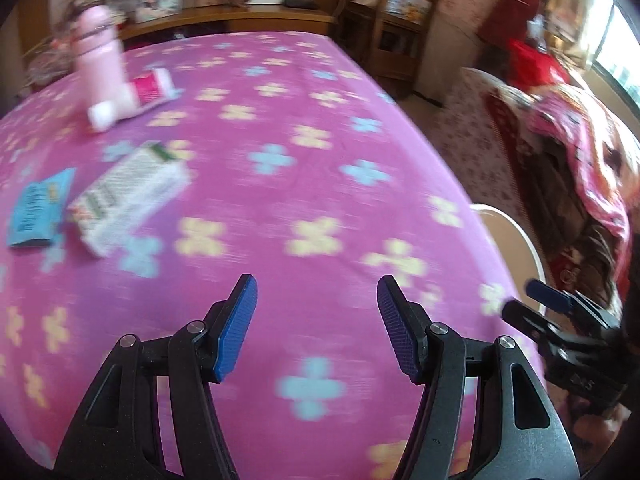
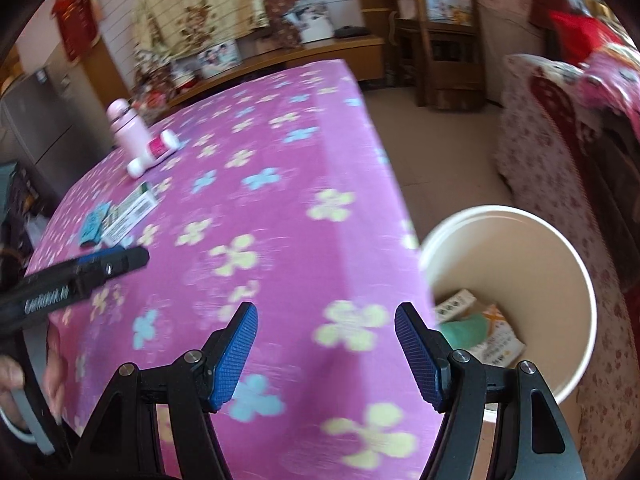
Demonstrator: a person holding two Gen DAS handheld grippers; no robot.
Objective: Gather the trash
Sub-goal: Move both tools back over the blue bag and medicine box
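A white and green carton [image 1: 130, 194] and a small blue packet [image 1: 40, 208] lie on the pink flowered tablecloth [image 1: 300, 128] at the left. Both also show in the right wrist view, the carton [image 2: 130, 214] beside the packet [image 2: 93, 227]. My left gripper [image 1: 316, 292] is open and empty above the cloth, right of the carton. My right gripper [image 2: 326, 314] is open and empty over the table's right edge, next to a white bin [image 2: 560, 264] that holds several wrappers [image 2: 480, 328].
A pink bottle [image 1: 102, 60] stands at the far left with a pink and white tube [image 1: 136, 98] lying by it. A sofa with a flowered cover [image 2: 560, 152] is right of the bin. Wooden shelves [image 2: 440, 40] stand behind the table.
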